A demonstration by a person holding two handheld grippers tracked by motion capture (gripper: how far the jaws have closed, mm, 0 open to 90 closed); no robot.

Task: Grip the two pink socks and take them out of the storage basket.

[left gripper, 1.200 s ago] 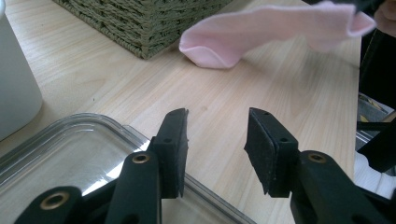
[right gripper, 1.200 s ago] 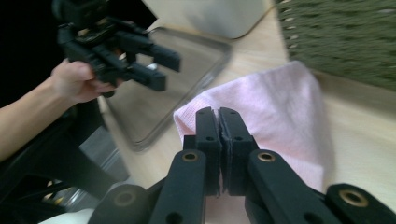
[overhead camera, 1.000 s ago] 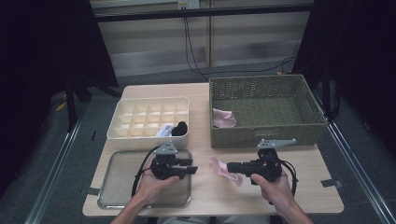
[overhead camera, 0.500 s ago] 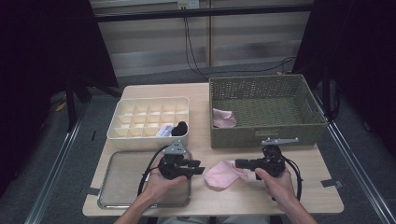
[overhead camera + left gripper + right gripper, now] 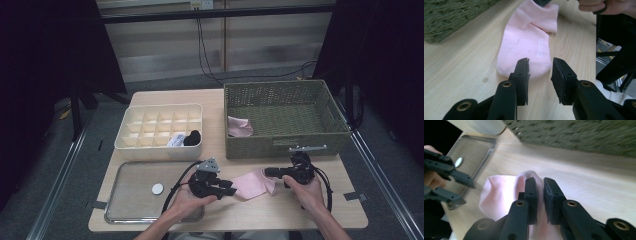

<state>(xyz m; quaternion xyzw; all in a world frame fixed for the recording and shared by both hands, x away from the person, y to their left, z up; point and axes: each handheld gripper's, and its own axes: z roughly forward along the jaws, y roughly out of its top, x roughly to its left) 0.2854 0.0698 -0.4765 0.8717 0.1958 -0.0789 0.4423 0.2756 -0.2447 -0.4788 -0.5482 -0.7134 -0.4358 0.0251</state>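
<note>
Looking across the desk [image 5: 165, 97] from largest to smallest, we see the woven basket [image 5: 285, 145] just beyond the right tool [image 5: 268, 172], with a second pink cloth piece [image 5: 239, 126] lying in its near-left corner. The cream divider box [image 5: 150, 150] sits beyond the left tool [image 5: 231, 188], and the metal tray [image 5: 127, 172] lies to that tool's outer side, a small white disc [image 5: 157, 188] on it. Dark curtains and a panelled wall close the room behind.

The pink sock [image 5: 252, 183] lies flat on the bare wood between our two tools. Its long axis runs straight from one tool to the other, so each end belongs to the nearer hand. In the left gripper view the sock's rounded end [image 5: 524, 67] sits just ahead of the left tool [image 5: 540, 71]. The jaws have just been closing but stand apart, one pad at the sock's edge and nothing pinched. In the right gripper view the right tool [image 5: 539, 195] is at the far end of the sock [image 5: 499, 195]. Its jaws have just been opening, with a narrow gap showing between the pads and pink fabric bunched right at them. We judge the hold there is easing off, not firm.

We judge the left tool needs only a short push forward along the sock's axis to take its end.
</note>
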